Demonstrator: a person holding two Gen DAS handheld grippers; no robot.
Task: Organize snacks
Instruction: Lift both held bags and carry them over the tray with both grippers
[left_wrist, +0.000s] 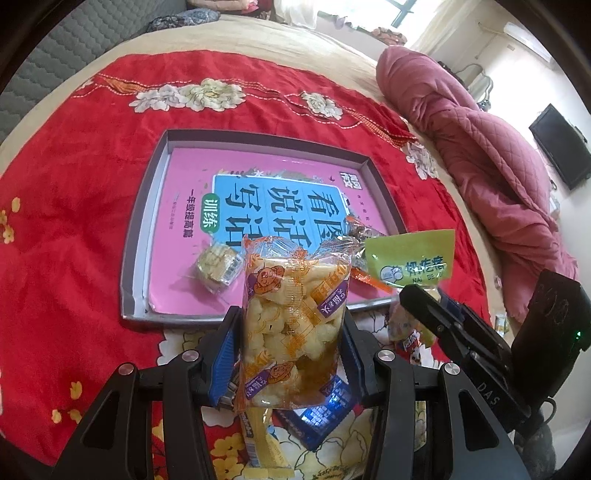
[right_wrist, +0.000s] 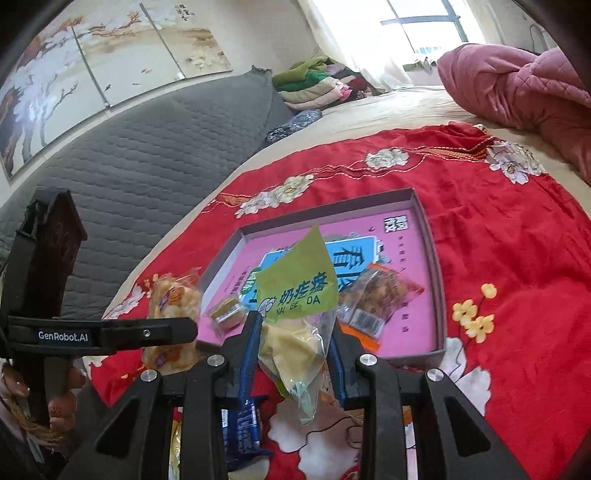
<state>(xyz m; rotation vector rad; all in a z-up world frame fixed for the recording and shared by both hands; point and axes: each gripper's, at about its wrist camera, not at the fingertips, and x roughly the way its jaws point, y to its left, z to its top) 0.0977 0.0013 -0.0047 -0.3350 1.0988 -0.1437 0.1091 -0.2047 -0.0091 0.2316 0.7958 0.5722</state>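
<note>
Bed with red floral blanket (left_wrist: 74, 229) carries a shallow box tray (left_wrist: 147, 206); left gripper (left_wrist: 291, 343) jaws partly closed on puffed-snack bag (left_wrist: 291, 306) and right gripper (right_wrist: 295, 343) jaws nearly shut on green-topped pouch (right_wrist: 299, 291), both poised at tray's near edge, likely for dropping in.

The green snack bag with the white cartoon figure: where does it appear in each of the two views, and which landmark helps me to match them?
Left wrist view: the green snack bag is at the right of centre, held up by the right tongs beside the box's near right corner.
Right wrist view: the bag stands in the centre, held between the tongs.
Shared landmark: the shallow grey box with the pink book inside.
</note>
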